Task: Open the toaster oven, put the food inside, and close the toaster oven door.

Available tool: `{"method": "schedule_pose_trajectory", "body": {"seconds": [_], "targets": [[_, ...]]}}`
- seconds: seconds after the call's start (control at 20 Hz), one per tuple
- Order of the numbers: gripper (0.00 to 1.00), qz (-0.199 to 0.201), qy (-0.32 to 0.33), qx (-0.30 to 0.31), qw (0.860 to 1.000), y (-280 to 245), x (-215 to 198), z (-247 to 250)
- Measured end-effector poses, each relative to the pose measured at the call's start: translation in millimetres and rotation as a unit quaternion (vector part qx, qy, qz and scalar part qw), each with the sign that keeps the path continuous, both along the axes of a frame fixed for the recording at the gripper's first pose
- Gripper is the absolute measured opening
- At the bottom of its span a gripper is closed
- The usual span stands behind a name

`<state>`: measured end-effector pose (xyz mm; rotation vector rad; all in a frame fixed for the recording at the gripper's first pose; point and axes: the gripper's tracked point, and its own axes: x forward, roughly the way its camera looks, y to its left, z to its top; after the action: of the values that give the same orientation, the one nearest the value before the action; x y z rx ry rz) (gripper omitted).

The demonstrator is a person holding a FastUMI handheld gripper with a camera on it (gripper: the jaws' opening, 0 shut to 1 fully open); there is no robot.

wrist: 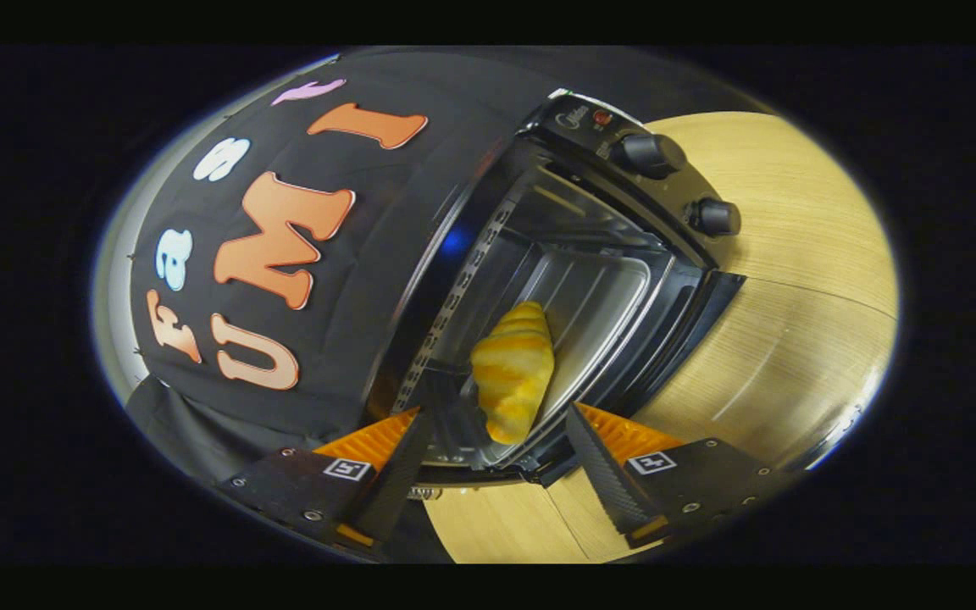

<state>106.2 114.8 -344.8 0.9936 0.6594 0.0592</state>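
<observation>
While fingers (495, 432) spread wide, holding nothing, croissant (512, 373) lies just ahead inside open toaster oven (623, 220).

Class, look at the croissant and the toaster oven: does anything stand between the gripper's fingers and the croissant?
Nothing visible does. The gripper is open, and the croissant lies just ahead of its fingers on the tray inside the open toaster oven.

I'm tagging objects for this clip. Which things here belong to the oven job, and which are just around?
Belong to the job:
toaster oven, door open
croissant lying inside on the tray
gripper, fingers apart, holding nothing, just short of the croissant

Just around:
wooden table
black cloth wall
</observation>
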Motion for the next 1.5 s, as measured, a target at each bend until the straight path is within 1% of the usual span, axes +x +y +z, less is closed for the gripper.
{"method": "schedule_pose_trajectory", "body": {"seconds": [0.05, 0.25, 0.35, 0.55, 0.7, 0.8, 0.85, 0.95, 1.05, 1.1, 1.2, 1.25, 1.35, 1.4, 1.45, 1.5], "targets": [[0.97, 0.003, -0.001, -0.001, 1.000, 1, -8, 3], [0.98, 0.017, -0.007, -0.028, 0.999, 0, -35, 12], [0.98, 0.029, -0.008, -0.050, 0.998, -4, -52, 13], [0.98, 0.067, -0.004, -0.132, 0.989, -19, -92, 6], [0.98, 0.091, 0.003, -0.203, 0.975, -42, -119, -5], [0.98, 0.114, 0.010, -0.264, 0.958, -57, -136, -12], [0.98, 0.126, 0.014, -0.300, 0.945, -67, -144, -20], [0.99, 0.161, 0.019, -0.370, 0.915, -81, -158, -29], [0.98, 0.187, 0.025, -0.417, 0.889, -91, -166, -36], [0.99, 0.198, 0.028, -0.431, 0.880, -94, -168, -41], [0.99, 0.219, 0.034, -0.446, 0.867, -93, -173, -49], [0.99, 0.235, 0.038, -0.460, 0.855, -93, -175, -54], [0.99, 0.267, 0.041, -0.492, 0.827, -98, -173, -60], [0.99, 0.277, 0.043, -0.500, 0.819, -99, -174, -65], [0.99, 0.281, 0.046, -0.503, 0.816, -99, -172, -68], [1.00, 0.283, 0.053, -0.501, 0.816, -100, -171, -72]]}}
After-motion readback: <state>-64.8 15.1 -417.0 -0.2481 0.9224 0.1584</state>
